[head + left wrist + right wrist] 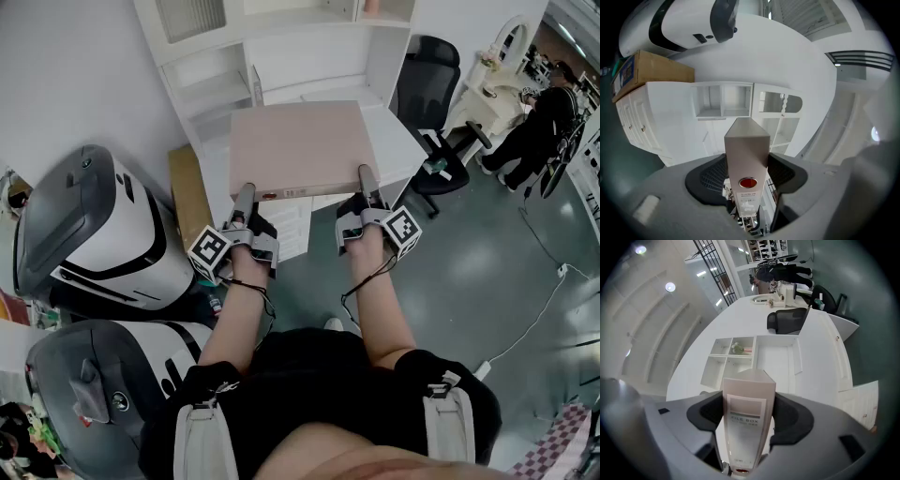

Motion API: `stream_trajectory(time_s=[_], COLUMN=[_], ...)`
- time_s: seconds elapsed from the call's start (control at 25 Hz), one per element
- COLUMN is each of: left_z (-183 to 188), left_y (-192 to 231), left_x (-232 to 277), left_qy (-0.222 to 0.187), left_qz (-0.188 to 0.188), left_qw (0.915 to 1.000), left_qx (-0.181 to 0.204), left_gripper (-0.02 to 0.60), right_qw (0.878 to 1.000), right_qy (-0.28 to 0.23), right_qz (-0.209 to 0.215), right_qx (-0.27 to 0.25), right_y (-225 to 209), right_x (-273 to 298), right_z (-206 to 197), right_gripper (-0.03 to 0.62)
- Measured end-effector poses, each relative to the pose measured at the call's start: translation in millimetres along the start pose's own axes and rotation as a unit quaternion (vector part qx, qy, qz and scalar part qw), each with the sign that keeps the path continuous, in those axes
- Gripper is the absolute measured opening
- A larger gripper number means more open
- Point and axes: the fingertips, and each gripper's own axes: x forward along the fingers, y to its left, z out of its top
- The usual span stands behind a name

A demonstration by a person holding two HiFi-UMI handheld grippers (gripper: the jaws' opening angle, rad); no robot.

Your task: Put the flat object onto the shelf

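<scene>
The file box [298, 148] was held flat in the air, its near edge clamped by both the left gripper [245, 195] and the right gripper [367, 180], its body extending straight ahead toward the white shelf [217, 73].

head view is looking steeply down from above the person, taking in the left tongs [246, 194], the right tongs [366, 178], the file box [295, 145] and the white shelf unit [216, 70] beyond. each gripper view is sitting close behind its own tongs, looking along the file box's narrow edge toward that shelf unit. all three are sharing both. the left gripper view is also sharing the cardboard box [651, 70] with the head view, and the right gripper view the office chair [787, 322].
</scene>
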Motion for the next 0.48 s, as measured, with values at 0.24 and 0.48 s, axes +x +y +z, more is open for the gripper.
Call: stream_trajectory(time_s=[0.24, 0.48], left_z=[-0.8, -9.7], left_y=[5.6, 9.8], left_x=[-0.1, 6.2], left_qy=[0.006, 0.012], left_qz=[0.006, 0.008], left_qw=[0.9999, 0.9999], left_qx=[-0.006, -0.007], left_gripper=[0.275, 0.275], right_qw=[1.000, 1.000], right_qy=[-0.001, -0.006], right_qz=[-0.002, 0.003], right_qx=[0.000, 0.007], right_y=[-1.9, -8.7], right_x=[-0.6, 0.3], right_z=[0.8, 10.7], right_gripper=[0.290, 0.290])
